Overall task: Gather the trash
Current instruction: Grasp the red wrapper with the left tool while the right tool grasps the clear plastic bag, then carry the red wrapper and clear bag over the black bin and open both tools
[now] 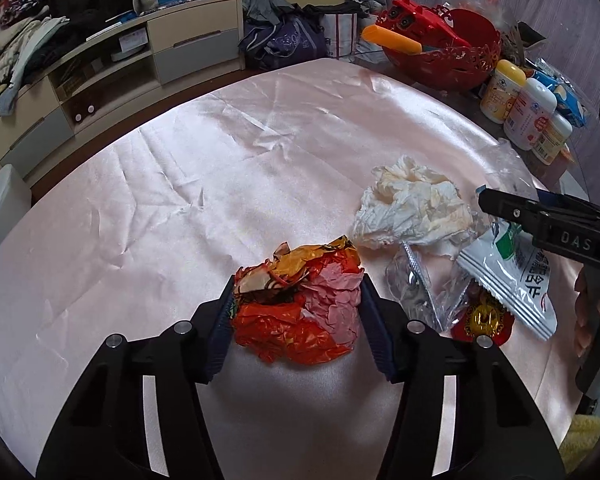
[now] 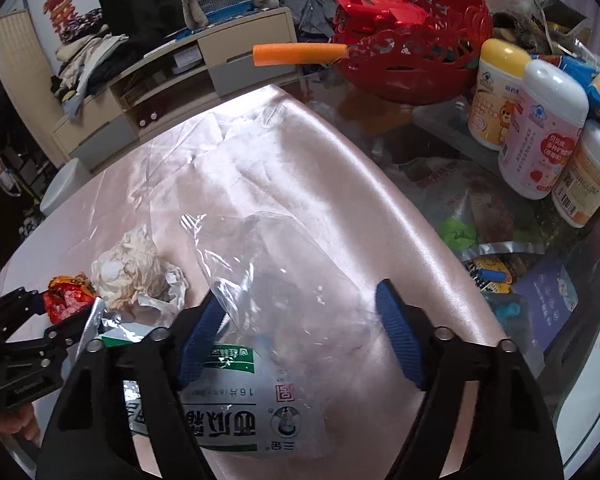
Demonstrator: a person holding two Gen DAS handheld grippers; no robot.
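My left gripper [image 1: 296, 300] is shut on a crumpled orange-red wrapper [image 1: 300, 312] resting on the pink satin tablecloth [image 1: 160, 200]; the wrapper also shows in the right wrist view [image 2: 66, 296]. A crumpled white tissue [image 1: 412, 204] lies just beyond it to the right, and shows in the right wrist view [image 2: 128, 268]. A white-green snack packet [image 1: 512, 276] and a clear foil wrapper [image 1: 412, 284] lie beside it. My right gripper [image 2: 300, 312] is open over a clear plastic bag [image 2: 284, 272] and the snack packet [image 2: 236, 408].
A red openwork bowl [image 1: 444, 56] with an orange-handled tool [image 1: 392, 40] stands at the far right of the table. Several supplement bottles [image 2: 540, 136] and snack bags stand on the glass table edge to the right. A cabinet [image 1: 100, 76] with clothes stands beyond the table.
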